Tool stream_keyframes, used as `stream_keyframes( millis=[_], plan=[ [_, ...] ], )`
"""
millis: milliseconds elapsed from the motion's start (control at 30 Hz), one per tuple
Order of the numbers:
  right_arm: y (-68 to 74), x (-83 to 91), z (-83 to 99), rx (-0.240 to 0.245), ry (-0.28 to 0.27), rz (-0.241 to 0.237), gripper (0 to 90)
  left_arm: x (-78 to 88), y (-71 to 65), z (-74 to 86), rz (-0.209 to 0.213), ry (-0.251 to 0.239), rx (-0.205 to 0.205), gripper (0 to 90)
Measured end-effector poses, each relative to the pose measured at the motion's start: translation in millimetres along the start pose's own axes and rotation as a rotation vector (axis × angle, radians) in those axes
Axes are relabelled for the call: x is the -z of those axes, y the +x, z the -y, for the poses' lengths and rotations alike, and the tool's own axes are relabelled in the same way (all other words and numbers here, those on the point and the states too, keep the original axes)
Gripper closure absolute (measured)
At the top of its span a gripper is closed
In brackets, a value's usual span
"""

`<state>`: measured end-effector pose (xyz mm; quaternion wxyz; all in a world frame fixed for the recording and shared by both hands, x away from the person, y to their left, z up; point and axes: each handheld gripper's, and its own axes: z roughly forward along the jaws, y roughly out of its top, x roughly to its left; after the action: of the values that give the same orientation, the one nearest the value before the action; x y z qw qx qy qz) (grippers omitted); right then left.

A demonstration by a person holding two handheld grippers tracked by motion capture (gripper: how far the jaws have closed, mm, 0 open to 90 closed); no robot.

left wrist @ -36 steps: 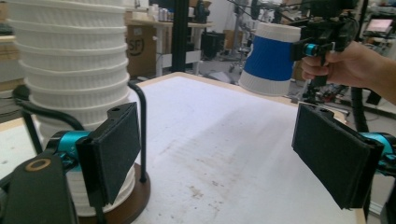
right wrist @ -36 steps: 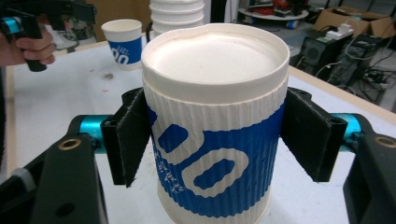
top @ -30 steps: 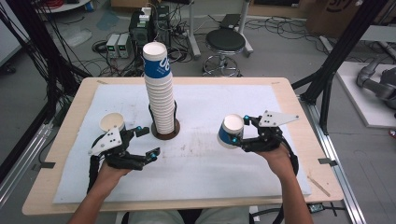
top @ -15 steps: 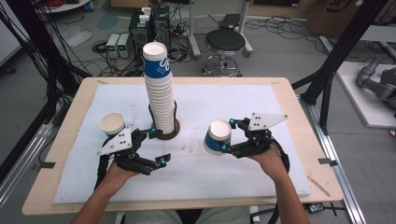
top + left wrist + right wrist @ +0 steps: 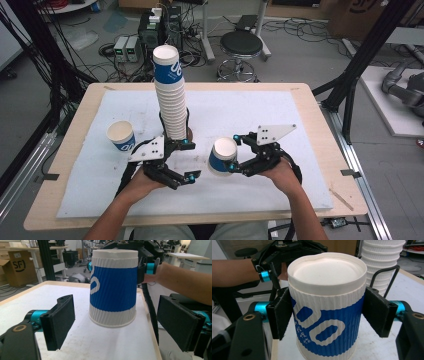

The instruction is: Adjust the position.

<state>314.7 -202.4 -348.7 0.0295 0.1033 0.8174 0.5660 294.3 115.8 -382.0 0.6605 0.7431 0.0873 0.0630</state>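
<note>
High view shows the right hand-held gripper (image 5: 234,161) clamped on a blue-and-white paper cup (image 5: 221,156), held off the table (image 5: 300,130) with its mouth up and tilted slightly toward the person's left. The left hand-held gripper (image 5: 191,159) sits just beside it, jaws spread wide and holding nothing, pointed at the cup.

The move in hand looks like a handover. The cup lies straight ahead of the left jaws, its long axis close to upright and across their closing line, so the left hand is the nearer free one.

Left gripper view adds that the cup (image 5: 113,287) hangs between the open pads, apart from both. Right gripper view shows the pads pressing the ribbed wall near the rim, and the tall cup stack (image 5: 384,265) behind. A second cup (image 5: 121,135) stands on the table at the left.
</note>
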Motion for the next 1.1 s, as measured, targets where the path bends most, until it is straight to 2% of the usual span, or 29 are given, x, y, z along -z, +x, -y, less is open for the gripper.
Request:
stream_keyframes(
  millis=[300, 500, 1100],
  plan=[
    [1.5, -4.1, 0.0, -0.005, -0.019, -0.047, 28.4, -16.4, 0.7, 1.6, 0.022, -0.007, -0.010, 15.2],
    [3.4, -6.2, 0.7, -0.003, -0.025, -0.068, 28.5, -22.7, -0.1, 4.2, 0.033, 0.016, -0.022, 15.3],
    [3.1, -6.7, 0.9, -0.009, -0.070, -0.114, 28.6, -43.7, -2.9, 11.2, 0.073, 0.041, -0.015, 15.3]
  ],
)
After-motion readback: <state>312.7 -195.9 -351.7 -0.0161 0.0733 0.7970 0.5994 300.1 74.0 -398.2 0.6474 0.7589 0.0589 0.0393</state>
